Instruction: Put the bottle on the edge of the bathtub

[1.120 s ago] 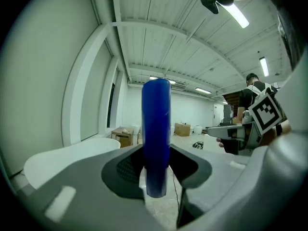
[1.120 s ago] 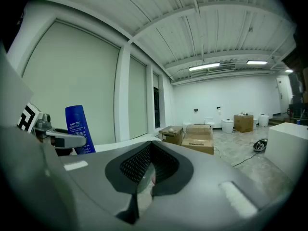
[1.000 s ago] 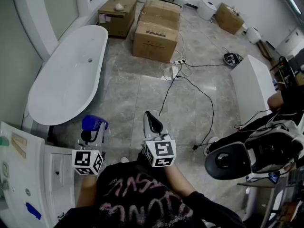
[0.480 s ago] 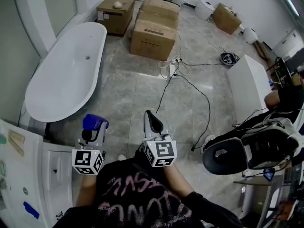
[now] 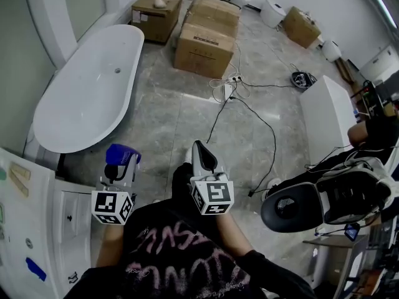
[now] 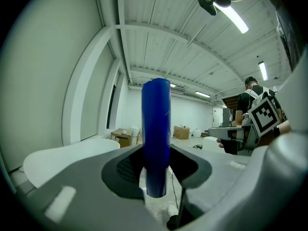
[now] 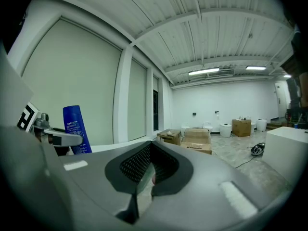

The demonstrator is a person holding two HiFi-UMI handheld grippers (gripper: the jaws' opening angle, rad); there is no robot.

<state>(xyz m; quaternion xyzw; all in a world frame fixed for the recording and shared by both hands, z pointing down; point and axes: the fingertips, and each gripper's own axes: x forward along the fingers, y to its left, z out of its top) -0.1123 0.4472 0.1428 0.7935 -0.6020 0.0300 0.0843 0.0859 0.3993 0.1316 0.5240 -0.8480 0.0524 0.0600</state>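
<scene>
A blue bottle (image 5: 121, 156) stands upright in my left gripper (image 5: 118, 173), which is shut on it, at the lower left of the head view. The left gripper view shows the blue bottle (image 6: 156, 137) clamped between the jaws. A white freestanding bathtub (image 5: 87, 92) lies ahead and to the left, its near rim (image 5: 47, 143) a short way beyond the bottle. My right gripper (image 5: 201, 159) hangs shut and empty over the floor beside it. From the right gripper view the bottle (image 7: 77, 129) appears at the left, and the right gripper (image 7: 146, 177) holds nothing.
A white cabinet (image 5: 37, 223) stands at my lower left. Cardboard boxes (image 5: 206, 39) sit beyond the tub. A black cable (image 5: 262, 126) and a power strip (image 5: 228, 92) cross the tiled floor. A white block (image 5: 327, 114) and a seated person (image 5: 374, 129) are at the right.
The view has shifted slightly; the tub sits a little lower and nearer in the picture. Both grippers keep their places, the left one still holding the bottle.
</scene>
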